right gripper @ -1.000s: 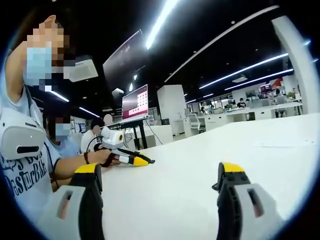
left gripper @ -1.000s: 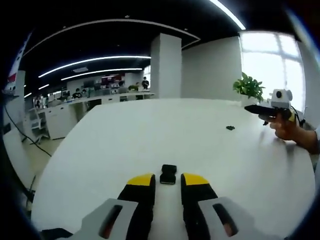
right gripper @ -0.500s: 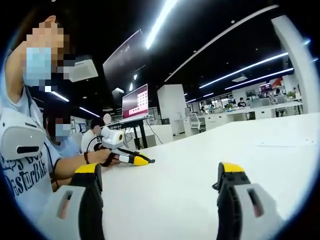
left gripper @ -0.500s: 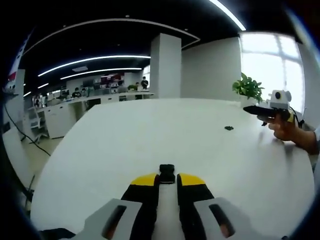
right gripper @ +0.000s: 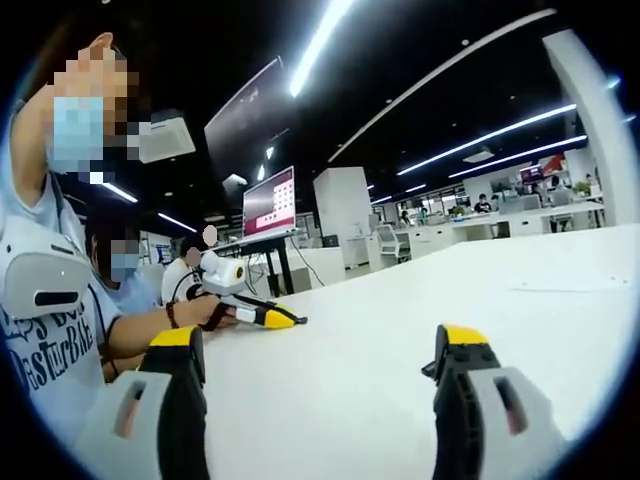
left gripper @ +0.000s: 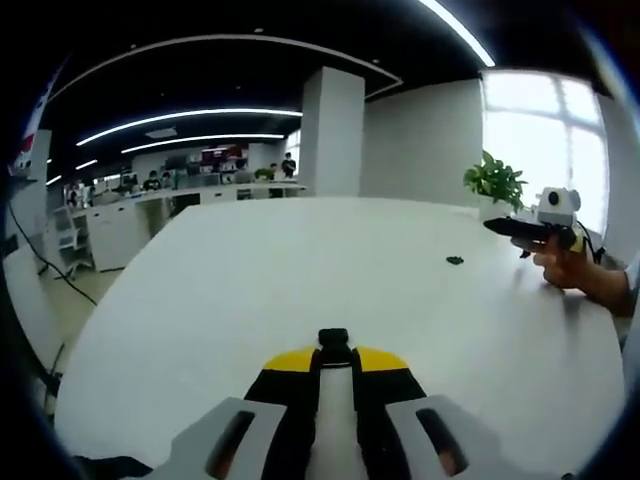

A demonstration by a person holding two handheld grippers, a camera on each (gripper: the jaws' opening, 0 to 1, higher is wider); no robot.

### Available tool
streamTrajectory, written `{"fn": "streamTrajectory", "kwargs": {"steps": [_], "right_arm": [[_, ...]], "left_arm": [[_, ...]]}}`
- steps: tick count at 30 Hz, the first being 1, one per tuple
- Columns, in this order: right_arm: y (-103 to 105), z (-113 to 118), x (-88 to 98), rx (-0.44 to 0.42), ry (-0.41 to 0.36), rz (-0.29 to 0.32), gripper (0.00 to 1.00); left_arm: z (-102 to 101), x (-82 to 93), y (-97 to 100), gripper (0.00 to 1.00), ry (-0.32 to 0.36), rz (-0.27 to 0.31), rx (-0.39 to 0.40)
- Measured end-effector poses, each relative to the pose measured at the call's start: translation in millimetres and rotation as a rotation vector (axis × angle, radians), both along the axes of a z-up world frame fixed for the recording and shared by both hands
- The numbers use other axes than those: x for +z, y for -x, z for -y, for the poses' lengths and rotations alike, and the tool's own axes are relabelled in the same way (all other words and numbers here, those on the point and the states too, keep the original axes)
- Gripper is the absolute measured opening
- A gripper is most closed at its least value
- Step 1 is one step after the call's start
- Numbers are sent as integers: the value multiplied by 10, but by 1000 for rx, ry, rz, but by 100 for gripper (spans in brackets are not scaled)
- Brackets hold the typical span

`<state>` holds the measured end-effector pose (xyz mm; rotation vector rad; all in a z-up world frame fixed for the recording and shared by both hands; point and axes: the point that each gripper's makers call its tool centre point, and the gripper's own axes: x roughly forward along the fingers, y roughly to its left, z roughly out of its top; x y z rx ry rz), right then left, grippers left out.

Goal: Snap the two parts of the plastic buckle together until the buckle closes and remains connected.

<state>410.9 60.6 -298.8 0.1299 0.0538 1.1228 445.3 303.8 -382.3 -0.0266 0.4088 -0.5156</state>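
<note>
Two buckle parts were on the white table [left gripper: 250,280], well apart. One black buckle half [left gripper: 334,346] sat clamped between the yellow-tipped jaws of your left gripper [left gripper: 334,362], low and near you. The other, a small dark piece [left gripper: 455,260], lay farther out toward the window side. By my judgement both were light, stiff and smooth plastic, liable to skid or twist; you were best gripping across the flat sides, leaving the mating end free. Your left gripper was held low, nearly level with the tabletop. Your right gripper [right gripper: 320,350] had its jaws wide apart and empty, raised at the table's edge, your hand [left gripper: 565,265] wrapped round its handle.
</note>
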Motion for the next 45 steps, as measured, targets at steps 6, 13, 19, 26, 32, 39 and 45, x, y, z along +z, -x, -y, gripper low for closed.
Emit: {"fn": "streamTrajectory", "kwargs": {"steps": [6,13,19,26,32,39,45], "right_arm": [[-67,49,-22,-28,-8,-13,94],[-161,94,-115,-73,34,-13,90],[-196,122,-167,-92,34,-51,90],[-274,126,-201,-89,81,-100,90],[-425,185,-197,-75,163,-68,89],[-751,300,-314,-51,234,-61,88],[-957,271,-381,2,274,-33,87]], "left_arm": [[46,1,41,12,0,0,-23],[106,-2,68,12,-13,6,-38],[151,1,86,12,-39,29,-43],[178,1,115,12,-42,34,-54],[225,-4,154,12,-38,33,-79],[270,-12,166,12,-35,39,-106],[283,-15,171,12,-28,38,-116]]}}
